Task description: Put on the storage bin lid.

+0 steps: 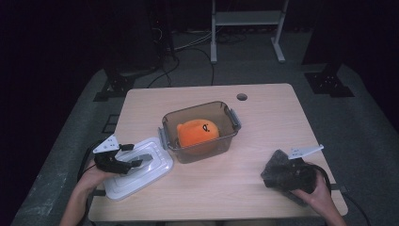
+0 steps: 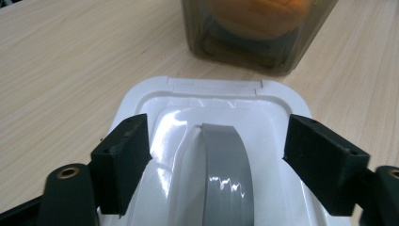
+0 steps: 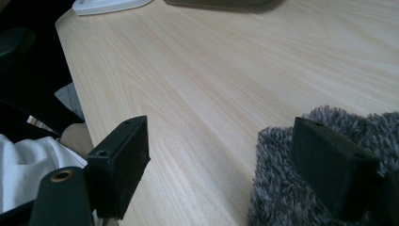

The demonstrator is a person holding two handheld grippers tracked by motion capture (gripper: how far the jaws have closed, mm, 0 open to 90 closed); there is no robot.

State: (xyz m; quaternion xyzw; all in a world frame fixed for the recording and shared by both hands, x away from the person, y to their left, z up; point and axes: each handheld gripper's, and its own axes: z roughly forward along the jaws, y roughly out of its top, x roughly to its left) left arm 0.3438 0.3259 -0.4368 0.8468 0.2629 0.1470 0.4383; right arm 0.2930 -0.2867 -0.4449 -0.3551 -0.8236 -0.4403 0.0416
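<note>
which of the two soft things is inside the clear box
The orange plush toy sits inside the clear box. The grey fuzzy cloth lies out on the table by the right gripper.

High view dim, dark surroundings; gripper views brighter, glare on white lid (image 2: pixel 207 141); near tongs soft.

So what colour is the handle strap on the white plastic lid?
Grey handle strap across the white plastic lid; clearest in the left gripper view.

High view overhead; claw views close, table-level.
</note>
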